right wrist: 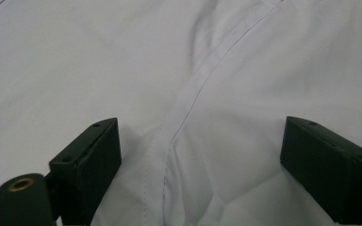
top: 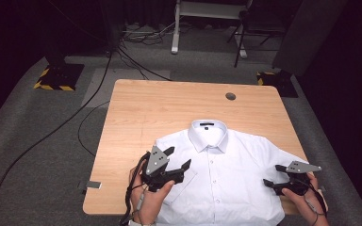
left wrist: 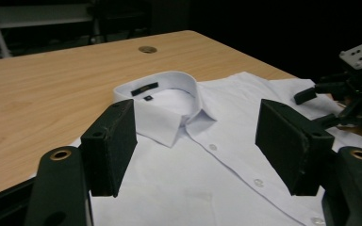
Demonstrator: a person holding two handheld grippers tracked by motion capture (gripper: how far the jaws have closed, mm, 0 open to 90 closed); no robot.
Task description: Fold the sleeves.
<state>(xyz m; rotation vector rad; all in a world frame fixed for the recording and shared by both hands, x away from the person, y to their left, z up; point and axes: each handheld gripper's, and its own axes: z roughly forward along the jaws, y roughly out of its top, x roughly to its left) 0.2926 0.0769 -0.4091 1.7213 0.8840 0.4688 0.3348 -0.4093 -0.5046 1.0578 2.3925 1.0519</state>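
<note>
High view: a pale rectangular wooden table point(top: 136, 117) stands on grey carpet, and a white button-up cotton shirt point(top: 226, 179) lies flat on its near half, front up, collar point(top: 209, 129) toward 12 o'clock and hem toward 6 o'clock. Going left to right, the left gripper point(top: 175, 160), black with a grey three-cornered plate on top, hovers at 9 o'clock of the shirt, over its chest pocket area, with the person's left hand point(top: 148, 195) under it. Its jaws stand wide apart with nothing between them. At 12 o'clock on the table, a small round grey cable hole point(top: 230, 96) sits near the far edge, well apart from the shirt. The right gripper point(top: 274, 176) sits at 3 o'clock of the shirt, low over the sleeve side, carried by the right hand point(top: 306, 200).

In the left gripper view, the 2 black pads point(left wrist: 111, 146) frame the collar and the button placket point(left wrist: 235, 165), clear of the cloth, and the right gripper shows at 2 o'clock point(left wrist: 318, 106).

In the right gripper view, the 2 pads point(right wrist: 89, 165) stand wide, either side of a stitched seam point(right wrist: 184, 113) that runs from 1 o'clock to 6 o'clock; the cloth lies loose between them, and I cannot tell whether the tips touch it.
</note>
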